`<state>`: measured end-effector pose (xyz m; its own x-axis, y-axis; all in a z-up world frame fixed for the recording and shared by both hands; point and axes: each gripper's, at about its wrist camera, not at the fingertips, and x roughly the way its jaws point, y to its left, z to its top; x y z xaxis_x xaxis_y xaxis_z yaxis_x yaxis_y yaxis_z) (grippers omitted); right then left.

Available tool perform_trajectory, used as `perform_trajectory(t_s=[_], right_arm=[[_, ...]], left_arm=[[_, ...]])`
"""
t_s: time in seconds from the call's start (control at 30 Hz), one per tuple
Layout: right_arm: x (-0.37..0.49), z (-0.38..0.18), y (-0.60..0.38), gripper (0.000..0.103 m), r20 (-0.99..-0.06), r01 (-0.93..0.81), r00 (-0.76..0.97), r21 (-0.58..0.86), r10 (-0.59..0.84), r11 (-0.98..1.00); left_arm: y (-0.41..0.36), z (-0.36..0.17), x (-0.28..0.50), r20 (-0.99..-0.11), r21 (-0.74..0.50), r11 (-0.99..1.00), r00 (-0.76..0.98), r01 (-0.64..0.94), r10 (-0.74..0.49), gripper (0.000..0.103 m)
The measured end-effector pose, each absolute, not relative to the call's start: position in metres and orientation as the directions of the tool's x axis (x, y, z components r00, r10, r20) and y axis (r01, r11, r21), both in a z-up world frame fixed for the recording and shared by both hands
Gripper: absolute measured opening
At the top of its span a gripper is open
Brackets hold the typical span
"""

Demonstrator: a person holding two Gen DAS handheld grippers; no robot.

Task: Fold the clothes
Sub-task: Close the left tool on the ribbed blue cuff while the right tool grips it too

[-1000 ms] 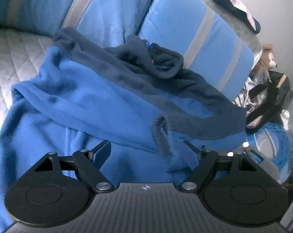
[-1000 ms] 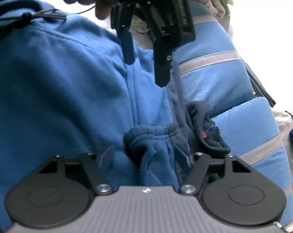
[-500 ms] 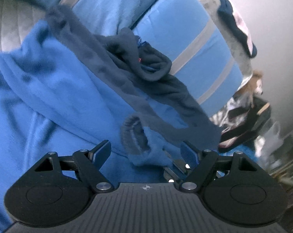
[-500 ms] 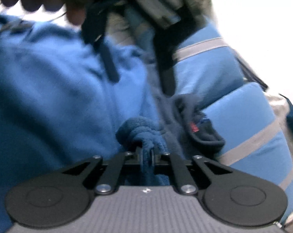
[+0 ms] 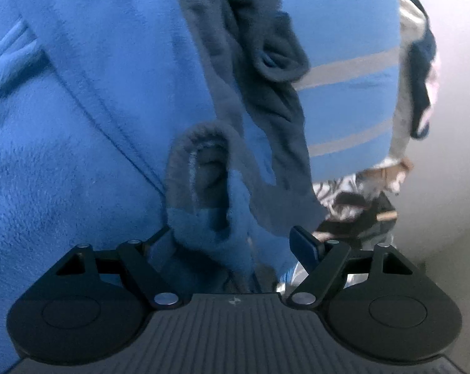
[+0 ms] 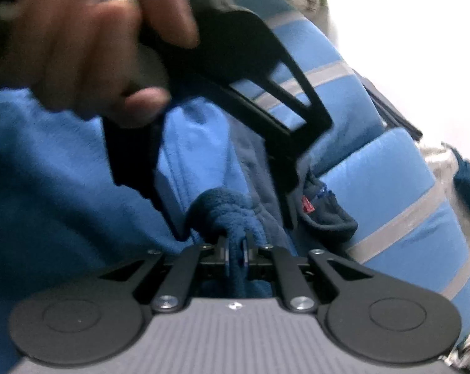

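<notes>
The fleece cuff (image 6: 232,208) has just been clamped by the right gripper (image 6: 235,254); the left gripper (image 5: 232,240), fingers wide, has been lowered around it — regrasp seems likely.

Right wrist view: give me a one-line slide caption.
Right gripper shut on the blue fleece's cuff, while a hand brings the open left gripper alongside.

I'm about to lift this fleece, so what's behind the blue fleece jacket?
Behind the blue fleece jacket stand blue cushions with grey stripes, propped upright, with more clothes piled beyond them. The jacket covers the cushions' lower parts and whatever it lies on.
</notes>
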<state>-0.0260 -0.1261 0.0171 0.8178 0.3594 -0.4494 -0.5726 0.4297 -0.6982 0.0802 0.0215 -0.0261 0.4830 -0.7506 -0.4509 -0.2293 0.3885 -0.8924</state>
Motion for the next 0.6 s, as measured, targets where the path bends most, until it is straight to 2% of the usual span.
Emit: perform_trajectory(t_s=[0.23, 0.37, 0.47, 0.5, 0.57, 0.6], right_arm=[[-0.044, 0.005, -0.13, 0.01, -0.477, -0.597, 0.79, -0.742, 0.385, 0.306], [-0.044, 0.003, -0.131, 0.011, -0.487, -0.604, 0.78, -0.75, 0.394, 0.27], [-0.043, 0.001, -0.131, 0.014, -0.5, -0.615, 0.772, -0.743, 0.393, 0.263], [-0.043, 0.0, -0.131, 0.014, -0.503, -0.618, 0.77, -0.741, 0.393, 0.262], [-0.045, 0.001, -0.131, 0.041, -0.502, -0.619, 0.77, -0.738, 0.393, 0.268], [-0.046, 0.002, -0.131, 0.047, -0.501, -0.62, 0.77, -0.732, 0.395, 0.281]], left_arm=[[0.022, -0.035, 0.084, -0.49, -0.872, 0.399, 0.503, -0.284, -0.712, 0.076], [0.026, -0.037, 0.083, -0.522, -0.853, 0.431, 0.5, -0.296, -0.691, 0.052], [0.026, -0.034, 0.082, -0.526, -0.849, 0.454, 0.509, -0.27, -0.681, 0.028], [0.026, -0.032, 0.081, -0.527, -0.848, 0.464, 0.513, -0.257, -0.678, 0.023], [0.026, -0.024, 0.08, -0.516, -0.848, 0.487, 0.535, -0.209, -0.669, 0.019], [0.025, -0.019, 0.079, -0.509, -0.847, 0.499, 0.544, -0.181, -0.667, 0.019]])
